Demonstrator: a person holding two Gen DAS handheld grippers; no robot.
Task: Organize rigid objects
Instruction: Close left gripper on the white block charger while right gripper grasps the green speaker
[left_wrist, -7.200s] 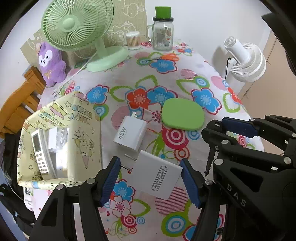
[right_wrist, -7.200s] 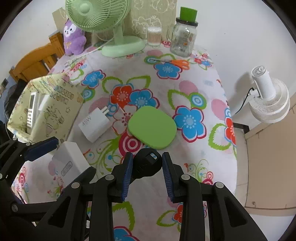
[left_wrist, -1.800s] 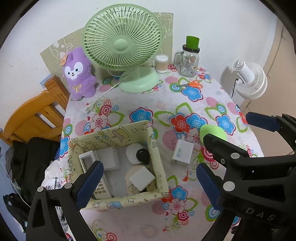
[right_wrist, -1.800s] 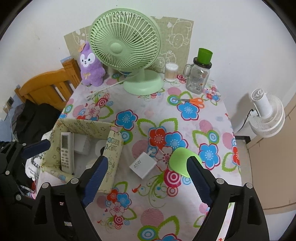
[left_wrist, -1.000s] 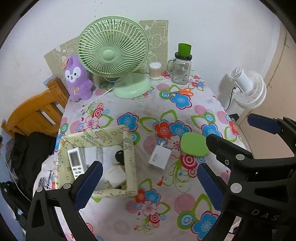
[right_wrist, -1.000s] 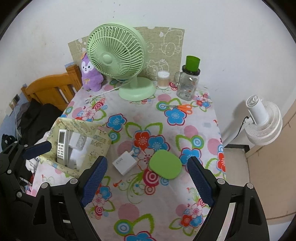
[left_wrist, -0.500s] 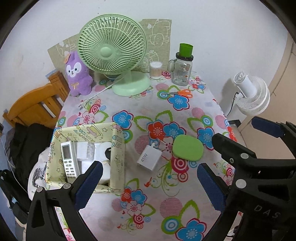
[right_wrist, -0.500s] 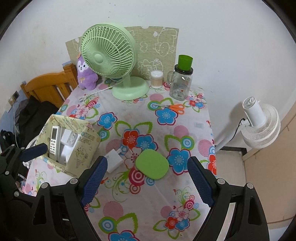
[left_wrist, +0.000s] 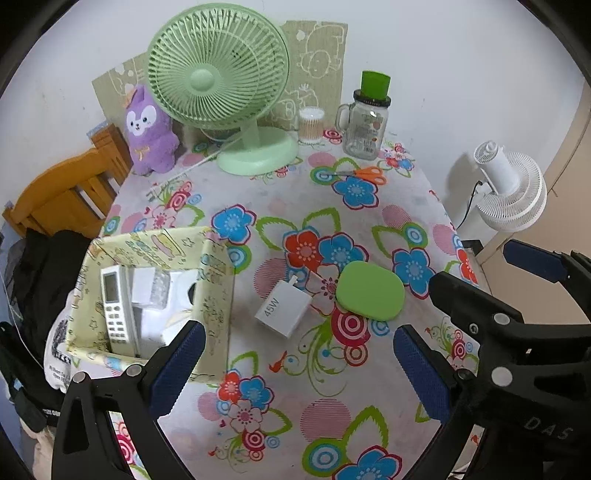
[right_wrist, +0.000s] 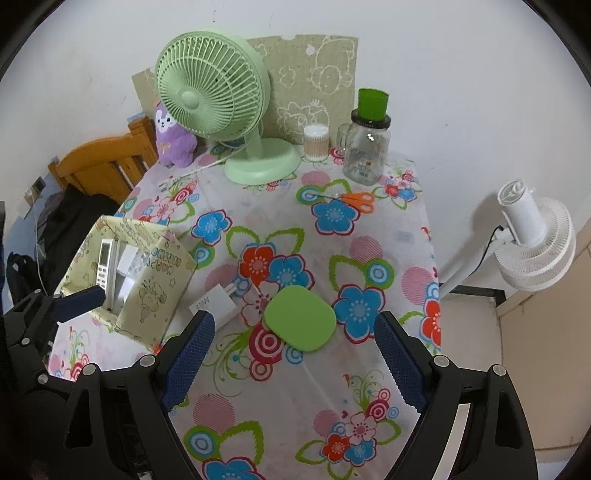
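Note:
A white 45W charger (left_wrist: 282, 308) and a flat green rounded case (left_wrist: 370, 291) lie side by side on the flowered tablecloth. Left of them stands a yellow patterned box (left_wrist: 218, 280) holding a white remote (left_wrist: 115, 303), white chargers and a small black item. My left gripper (left_wrist: 299, 367) is open and empty, above the table's front, near the charger. My right gripper (right_wrist: 293, 363) is open and empty, just in front of the green case (right_wrist: 300, 318). The charger (right_wrist: 218, 305) and box (right_wrist: 159, 291) lie to its left.
At the back stand a green desk fan (left_wrist: 221, 92), a purple plush (left_wrist: 149, 133), a cotton-swab jar (left_wrist: 310, 125) and a glass jar with green lid (left_wrist: 367, 125). Orange scissors (left_wrist: 364, 173) lie near them. A white floor fan (left_wrist: 509, 188) stands off the table's right edge, a wooden chair (left_wrist: 62, 192) to the left.
Both grippers were shut on a white charger and a black item, and these now lie in the box. Both grippers are open and have drawn back and risen, then shifted slightly right.

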